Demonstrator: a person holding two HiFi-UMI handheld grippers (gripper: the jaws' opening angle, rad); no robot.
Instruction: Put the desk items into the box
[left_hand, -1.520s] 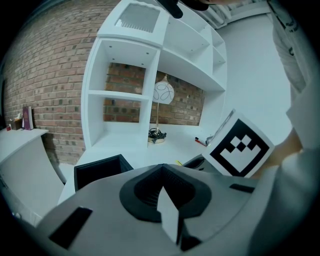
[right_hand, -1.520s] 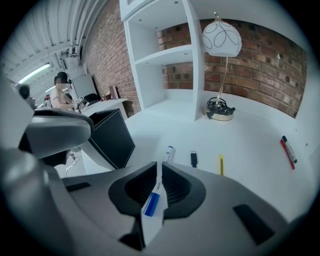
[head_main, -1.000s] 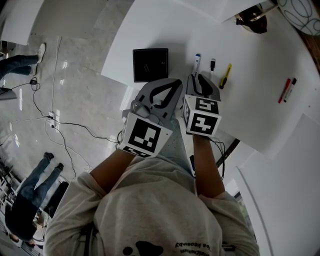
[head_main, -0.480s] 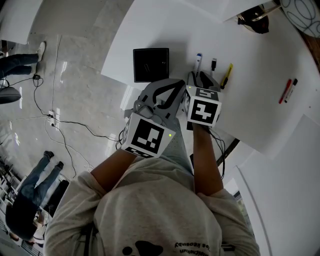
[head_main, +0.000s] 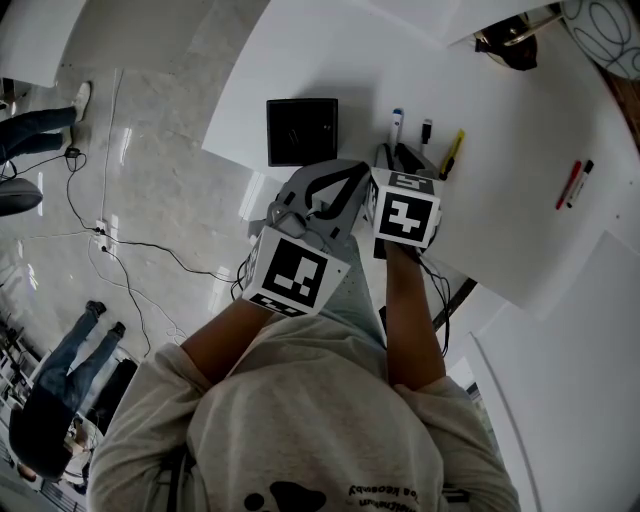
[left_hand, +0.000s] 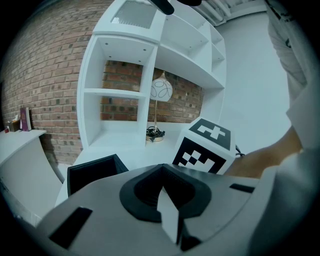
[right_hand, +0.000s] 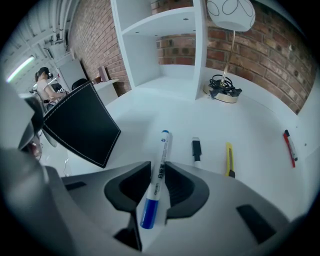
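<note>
Desk (head_main: 500, 100), white and curved, carries everything at stake, with the items laid in a loose row, so each can be taken singly. Black box (head_main: 302, 130) sits open-topped at the desk's left end, near that row, which I take to be for short carries. Its inside reads only as black, so whether anything lies in it I cannot tell. Left gripper (head_main: 350, 172) hangs over the desk edge just beside the box, jaws together on nothing, seemingly parked out of the way. Right gripper (right_hand: 157, 167) tips steeply down over the blue-capped marker (head_main: 396, 125). Its jaws have just been opening wide, then eased in a touch. They stand apart astride the marker, which lies on the desk between them, not visibly pinched. From above, the gripper's patterned cube hides those jaws. Yellow utility knife (head_main: 452, 152) and a small black piece (head_main: 426, 130), too small to name, lie just right of the marker. Two pens (head_main: 573, 183), red and black, lie well apart to the right.
</note>
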